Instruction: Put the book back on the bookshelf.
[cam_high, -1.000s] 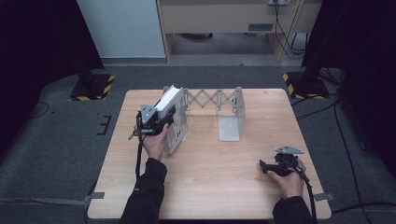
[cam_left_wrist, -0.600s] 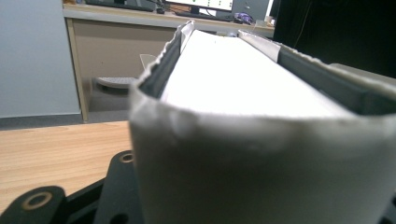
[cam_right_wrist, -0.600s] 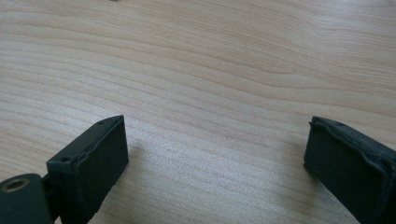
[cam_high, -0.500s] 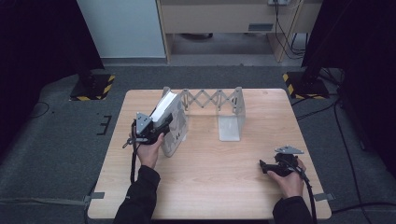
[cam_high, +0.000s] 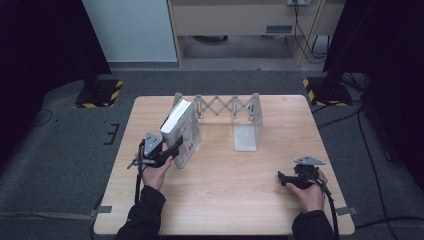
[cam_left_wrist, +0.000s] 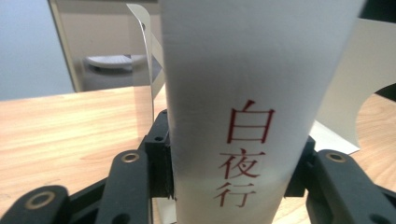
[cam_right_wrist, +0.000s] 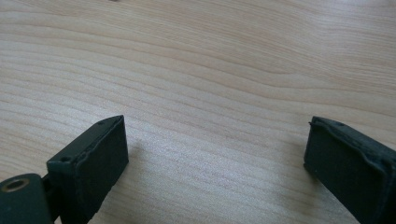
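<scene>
A thick white book (cam_high: 180, 131) with red characters on its spine (cam_left_wrist: 243, 140) leans tilted at the left end of the table, beside the left plate of a grey expanding book rack (cam_high: 227, 106). My left gripper (cam_high: 176, 146) is shut on the book's spine, one pad on each cover (cam_left_wrist: 233, 168), and its jaws have just been closing slightly on it. At the table's front right, my right gripper (cam_high: 281, 177) rests low over bare wood. Its jaws stand open with nothing between them (cam_right_wrist: 217, 144).
The rack's right end plate (cam_high: 247, 132) stands near the table's middle, its scissor lattice running along the far side. The wooden table (cam_high: 225, 200) has bare wood between the two hands. Dark floor and black stands surround it.
My left hand has drawn the book toward the front left and a little down, away from the rack's left plate. The right hand has stayed put.
</scene>
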